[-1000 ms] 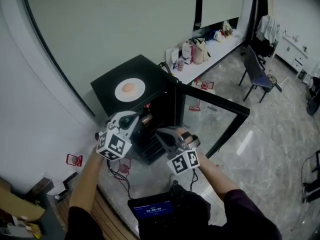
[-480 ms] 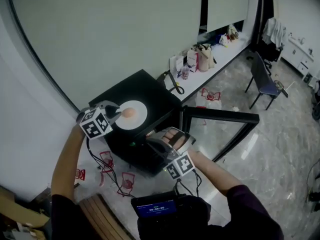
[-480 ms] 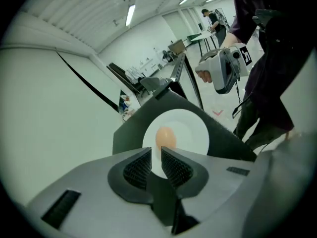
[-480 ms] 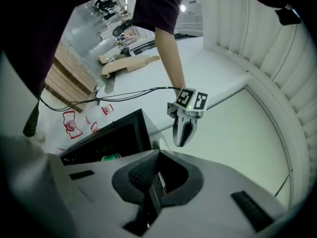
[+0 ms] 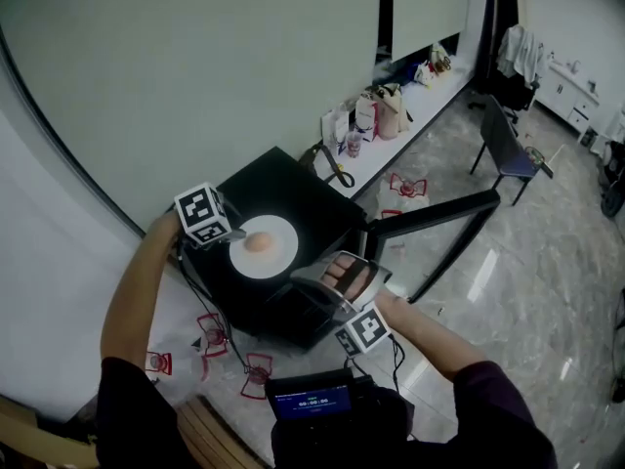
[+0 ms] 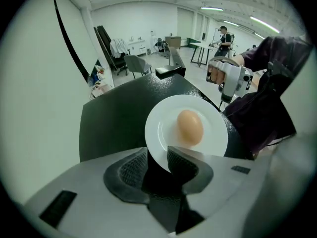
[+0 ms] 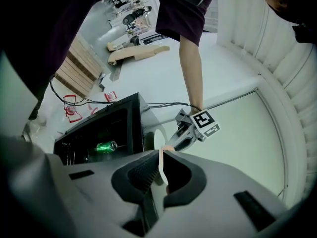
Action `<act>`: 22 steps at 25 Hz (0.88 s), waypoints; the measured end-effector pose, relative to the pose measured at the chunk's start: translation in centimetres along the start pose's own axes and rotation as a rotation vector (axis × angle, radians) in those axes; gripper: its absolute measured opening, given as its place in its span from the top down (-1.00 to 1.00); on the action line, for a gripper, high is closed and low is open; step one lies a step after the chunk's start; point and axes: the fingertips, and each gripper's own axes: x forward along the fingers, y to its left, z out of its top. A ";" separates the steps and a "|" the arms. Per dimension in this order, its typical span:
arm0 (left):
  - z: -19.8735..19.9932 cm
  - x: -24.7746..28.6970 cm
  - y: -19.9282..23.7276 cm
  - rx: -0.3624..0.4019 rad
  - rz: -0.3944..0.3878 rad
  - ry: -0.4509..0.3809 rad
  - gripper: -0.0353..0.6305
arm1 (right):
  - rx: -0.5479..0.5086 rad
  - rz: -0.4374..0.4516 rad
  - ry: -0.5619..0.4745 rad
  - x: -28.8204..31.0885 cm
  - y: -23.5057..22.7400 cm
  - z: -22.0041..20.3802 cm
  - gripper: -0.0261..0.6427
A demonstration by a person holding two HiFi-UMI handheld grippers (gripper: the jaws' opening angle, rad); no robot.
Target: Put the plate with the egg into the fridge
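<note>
Here, with the plate (image 6: 163, 129) and egg (image 6: 190, 127) on the fridge (image 6: 114, 118), near rim between the left gripper's (image 6: 157, 158) parted jaws, the rim should be clamped squarely and kept level; the right gripper's (image 7: 159, 167) jaws are closed, empty.

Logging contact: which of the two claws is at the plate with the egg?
The left claw: the rim of the plate lies between its open jaws, atop the fridge. The right claw is shut, clear of the plate, at the fridge's open front.
</note>
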 end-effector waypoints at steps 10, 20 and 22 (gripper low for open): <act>1.0 0.8 -2.7 0.085 -0.056 -0.044 0.58 | -0.029 -0.011 0.051 0.7 0.7 0.7 0.88; 1.6 0.8 -5.4 0.104 -0.059 -0.059 0.58 | -0.030 0.057 0.173 1.0 2.6 -0.4 0.77; 1.8 0.8 -5.9 0.107 -0.061 -0.060 0.58 | -0.040 0.048 0.178 0.8 2.5 -0.2 0.78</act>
